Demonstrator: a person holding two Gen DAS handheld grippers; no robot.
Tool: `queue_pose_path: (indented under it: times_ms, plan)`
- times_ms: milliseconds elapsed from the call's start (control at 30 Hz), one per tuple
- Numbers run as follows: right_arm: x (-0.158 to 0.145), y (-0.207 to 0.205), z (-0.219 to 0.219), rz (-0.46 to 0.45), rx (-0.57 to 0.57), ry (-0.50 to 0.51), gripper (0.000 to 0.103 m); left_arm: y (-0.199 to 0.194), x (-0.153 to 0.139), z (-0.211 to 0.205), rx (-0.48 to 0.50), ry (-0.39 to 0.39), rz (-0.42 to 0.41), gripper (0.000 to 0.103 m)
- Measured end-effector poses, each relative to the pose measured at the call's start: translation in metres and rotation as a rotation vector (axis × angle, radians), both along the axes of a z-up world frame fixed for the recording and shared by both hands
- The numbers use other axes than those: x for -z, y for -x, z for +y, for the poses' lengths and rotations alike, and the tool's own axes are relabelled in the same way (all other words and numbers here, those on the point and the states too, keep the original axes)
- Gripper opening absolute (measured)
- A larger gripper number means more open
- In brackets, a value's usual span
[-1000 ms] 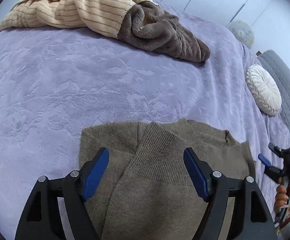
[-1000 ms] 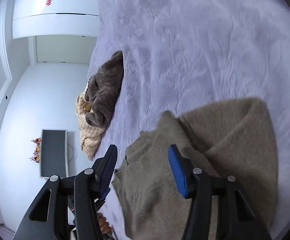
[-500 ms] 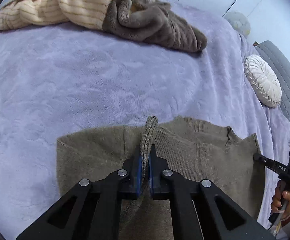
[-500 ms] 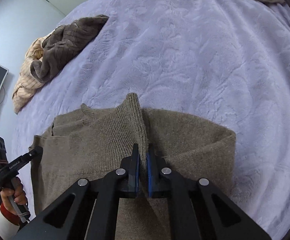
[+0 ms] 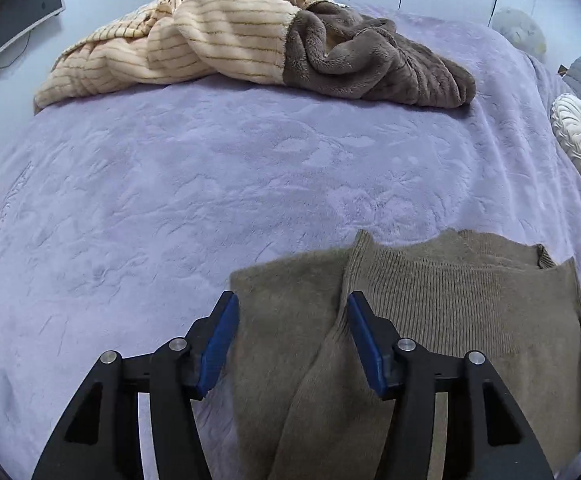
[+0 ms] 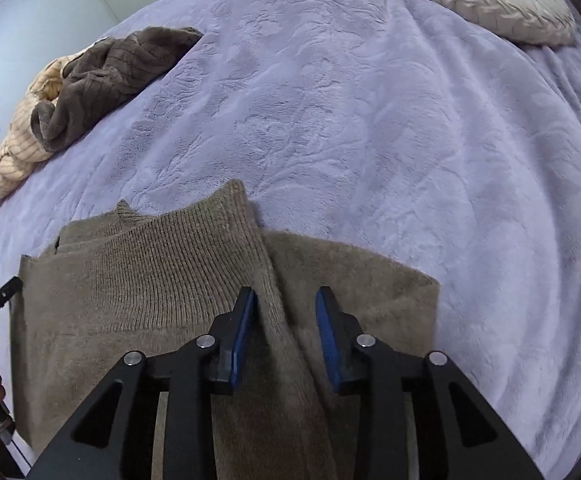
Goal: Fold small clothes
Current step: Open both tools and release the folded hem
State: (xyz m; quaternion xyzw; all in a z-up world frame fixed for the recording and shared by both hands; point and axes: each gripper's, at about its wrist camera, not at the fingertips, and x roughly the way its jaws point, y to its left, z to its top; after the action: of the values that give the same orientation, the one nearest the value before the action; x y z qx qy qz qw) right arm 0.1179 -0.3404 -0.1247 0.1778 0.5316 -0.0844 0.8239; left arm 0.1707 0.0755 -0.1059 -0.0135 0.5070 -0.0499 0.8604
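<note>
Olive-brown knit sweater [image 5: 430,320] lies part-folded at lower frame on lilac plush bedspread [image 5: 210,184]; left gripper [image 5: 288,344] & right gripper [image 6: 284,332] both opening, nothing pinched, sleeve fold btwn jaws; risk: blue pads snag knit on withdrawal, dragging fold undone.

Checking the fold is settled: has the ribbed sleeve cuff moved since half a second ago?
Yes. The ribbed sleeve cuff, earlier pinched upright, now lies flat on the sweater, pointing toward the purple blanket.
</note>
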Motion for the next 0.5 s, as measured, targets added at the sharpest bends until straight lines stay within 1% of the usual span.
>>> queue_pose_path:
  times_ms: [33, 100, 167, 200, 233, 267, 300, 400, 467, 500]
  plan:
    - [-0.006, 0.010, -0.004, -0.003, 0.018, -0.033, 0.035, 0.007, -0.002, 0.008, 0.007, 0.030, 0.030, 0.058]
    - [-0.021, 0.036, -0.009, -0.022, 0.046, -0.121, 0.042, 0.031, -0.002, 0.027, 0.021, 0.100, 0.107, 0.058]
    - [-0.030, 0.064, -0.008, -0.040, 0.053, -0.233, 0.051, 0.058, -0.002, 0.043, 0.011, 0.154, 0.167, 0.058]
    - [-0.033, 0.085, -0.006, -0.044, 0.062, -0.299, 0.051, 0.073, 0.001, 0.055, -0.006, 0.184, 0.206, 0.069]
    - [-0.032, 0.098, -0.003, -0.043, 0.070, -0.343, 0.052, 0.088, 0.003, 0.064, -0.031, 0.208, 0.236, 0.074]
    - [-0.030, 0.115, 0.000, -0.036, 0.080, -0.398, 0.052, 0.100, 0.005, 0.073, -0.060, 0.234, 0.253, 0.080]
    - [-0.027, 0.136, 0.003, -0.025, 0.095, -0.467, 0.052, 0.115, 0.008, 0.084, -0.091, 0.277, 0.279, 0.080]
    - [-0.012, 0.182, 0.013, 0.020, 0.143, -0.596, 0.052, 0.148, 0.020, 0.101, -0.168, 0.384, 0.363, 0.080]
    - [0.003, 0.203, 0.018, 0.062, 0.193, -0.649, 0.052, 0.168, 0.034, 0.107, -0.217, 0.495, 0.424, 0.080]
    - [0.011, 0.212, 0.019, 0.079, 0.222, -0.658, 0.052, 0.173, 0.040, 0.107, -0.234, 0.527, 0.440, 0.080]
